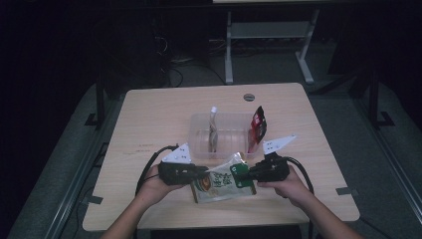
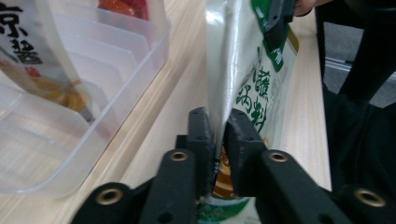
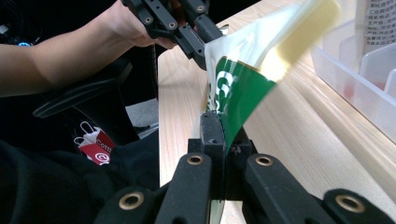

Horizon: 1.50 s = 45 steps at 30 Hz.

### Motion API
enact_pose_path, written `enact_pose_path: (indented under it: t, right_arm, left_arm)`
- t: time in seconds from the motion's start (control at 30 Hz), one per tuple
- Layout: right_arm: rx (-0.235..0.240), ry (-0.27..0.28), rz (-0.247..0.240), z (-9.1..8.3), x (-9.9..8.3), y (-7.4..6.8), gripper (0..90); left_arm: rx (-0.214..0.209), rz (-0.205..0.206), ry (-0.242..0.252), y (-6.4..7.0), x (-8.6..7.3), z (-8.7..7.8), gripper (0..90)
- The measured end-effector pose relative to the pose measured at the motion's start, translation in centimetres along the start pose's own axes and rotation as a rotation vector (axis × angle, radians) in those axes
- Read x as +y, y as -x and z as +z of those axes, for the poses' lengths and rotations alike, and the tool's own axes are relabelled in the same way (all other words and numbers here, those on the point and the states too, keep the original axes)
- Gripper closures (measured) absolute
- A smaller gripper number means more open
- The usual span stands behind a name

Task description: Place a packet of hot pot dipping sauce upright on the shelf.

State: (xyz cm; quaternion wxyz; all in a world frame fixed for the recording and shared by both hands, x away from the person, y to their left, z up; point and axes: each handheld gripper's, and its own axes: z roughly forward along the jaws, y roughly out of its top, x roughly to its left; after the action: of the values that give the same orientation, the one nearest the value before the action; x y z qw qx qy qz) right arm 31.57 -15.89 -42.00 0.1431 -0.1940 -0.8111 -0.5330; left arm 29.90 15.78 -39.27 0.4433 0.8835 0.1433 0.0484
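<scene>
A glossy green-and-white foil snack pouch point(image 1: 221, 183) spans sideways between both tongs — left gripper point(image 1: 199, 173) and right gripper point(image 1: 246, 174) each clamped on an end (equally near).

We see a clear divided tray point(image 1: 199, 130) mid-surface, a red packet point(image 1: 258, 125) upright at its three o'clock end.

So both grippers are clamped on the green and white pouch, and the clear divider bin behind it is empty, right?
Not quite. Both the left gripper and right gripper do clamp the green and white pouch, but the clear divider bin is not empty: the high view shows a red packet and a pale packet standing in it.
</scene>
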Motion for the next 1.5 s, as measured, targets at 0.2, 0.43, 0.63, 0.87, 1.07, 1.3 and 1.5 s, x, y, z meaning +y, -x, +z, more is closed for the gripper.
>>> enact_pose_path:
  t: [0.2, 0.43, 0.63, 0.87, 1.07, 1.3, 1.5]
  right_arm:
    - [0.008, 0.009, -0.006, -0.1, 0.1, -0.2, 90.0]
    - [0.036, 0.060, -0.027, -0.7, 0.9, -0.7, 90.0]
    - [0.050, 0.080, -0.060, -0.7, 2.1, -1.3, 90.0]
    - [0.064, 0.102, -0.085, -0.8, 3.1, -1.7, 90.0]
    - [0.066, 0.110, -0.110, -0.2, 4.2, -2.0, 90.0]
    - [0.072, 0.125, -0.138, 0.4, 5.6, -2.0, 90.0]
    - [0.071, 0.136, -0.163, 0.8, 6.8, -2.0, 90.0]
  left_arm:
    - [0.034, -0.042, 0.028, -0.4, -0.3, -0.8, 60.7]
    - [0.052, -0.078, 0.005, -0.8, -1.2, -1.4, 50.9]
    - [0.069, -0.104, -0.002, -1.2, -1.8, -1.7, 44.8]
    - [0.083, -0.117, -0.042, -1.5, -2.5, -1.3, 31.1]
    - [0.106, -0.119, -0.056, -1.8, -2.9, -1.5, 27.3]
    - [0.126, -0.141, -0.048, -2.4, -3.3, -2.2, 26.4]
    - [0.132, -0.152, -0.046, -2.6, -3.5, -2.4, 25.8]
